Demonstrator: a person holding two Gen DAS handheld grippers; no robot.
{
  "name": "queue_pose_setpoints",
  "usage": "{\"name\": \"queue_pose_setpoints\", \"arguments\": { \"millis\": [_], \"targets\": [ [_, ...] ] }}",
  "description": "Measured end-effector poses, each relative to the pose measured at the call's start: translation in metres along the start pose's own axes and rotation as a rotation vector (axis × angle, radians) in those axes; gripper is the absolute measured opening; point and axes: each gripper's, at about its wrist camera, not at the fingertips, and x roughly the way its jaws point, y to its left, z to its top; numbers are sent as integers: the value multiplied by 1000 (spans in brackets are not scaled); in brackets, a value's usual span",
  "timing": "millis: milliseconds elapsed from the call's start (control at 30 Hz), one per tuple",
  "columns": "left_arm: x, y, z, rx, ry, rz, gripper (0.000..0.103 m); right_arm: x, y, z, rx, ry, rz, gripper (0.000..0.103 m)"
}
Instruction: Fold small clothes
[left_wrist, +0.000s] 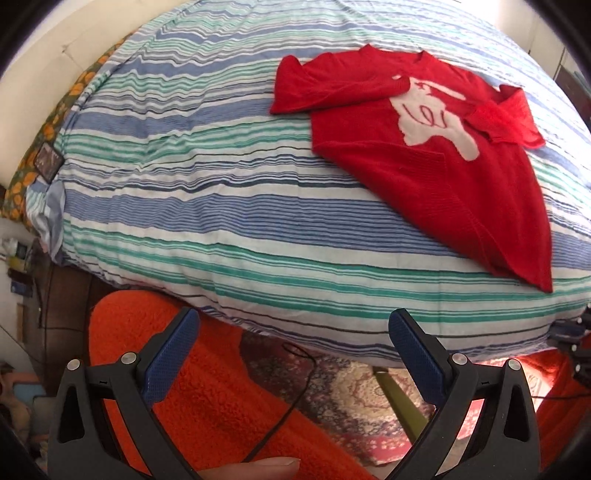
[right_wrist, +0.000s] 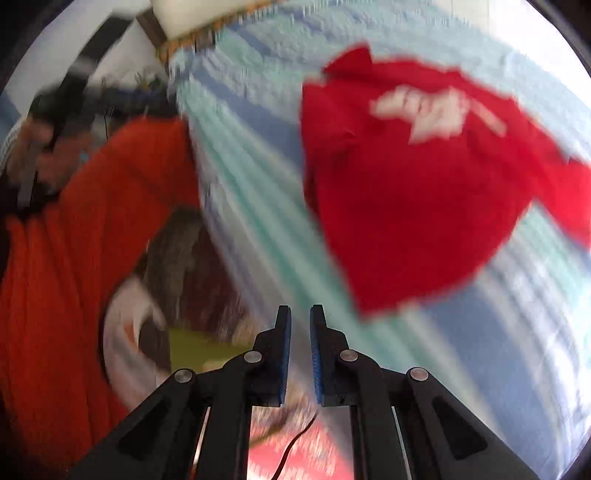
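On a bed covered with a blue, green and white striped sheet (left_wrist: 221, 192) lies a small red sweater (left_wrist: 424, 166) with a white figure knitted on its chest. It rests face up toward the right part of the bed as the left wrist camera sees it, one sleeve folded across its upper chest and the other bunched at its far side. Its hem points toward the near edge of the bed.

Low in that view, the left gripper (left_wrist: 293, 334) hangs over the bed's near edge with its blue-padded fingers (left_wrist: 170, 354) spread wide and nothing between them. It is well apart from the sweater. Below it are an orange fleece garment (left_wrist: 192, 398) worn by the person, a patterned rug (left_wrist: 351, 391), and a thin dark cable.

The right wrist view is heavily blurred. The right gripper (right_wrist: 300, 314) has its fingers drawn almost together, a narrow gap left, with nothing caught between them. The sweater (right_wrist: 406, 206) lies ahead of it and to the right, not touched.
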Motion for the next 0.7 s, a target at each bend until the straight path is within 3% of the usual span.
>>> {"name": "queue_pose_setpoints", "arguments": {
  "millis": [100,167,200,233,267,300,367,433,500,567,600,700],
  "targets": [
    [-1,3,3,-37,5,-32,102,-12,-5,-11,67,-45,-57,12],
    [0,5,4,-56,4,-46,102,-36,-8,0,131,-156,-57,13],
    [1,4,3,-60,5,-44,102,-46,-13,10,182,-225,-19,21],
    [1,5,2,-63,5,-43,102,-54,-19,20,235,-292,26,30],
    [1,5,0,-67,4,-47,102,-58,-25,33,297,-355,72,61],
    [0,6,-1,-71,1,-52,102,-56,-31,48,346,-399,117,80],
    [-6,13,-5,-87,-13,-58,102,-37,-37,88,412,-444,221,81],
    [-10,25,-10,-114,-29,-56,102,-9,-50,123,497,-436,246,80],
    [-11,38,-14,-147,-36,-54,102,27,-62,146,636,-393,217,76],
    [-10,56,-21,-192,-40,-48,102,65,-56,165,709,-296,265,70],
    [-8,64,-24,-213,-42,-43,102,73,-38,176,653,-264,302,70],
    [3,80,-29,-258,-28,-32,102,66,51,196,247,-206,414,70]
  ]
}}
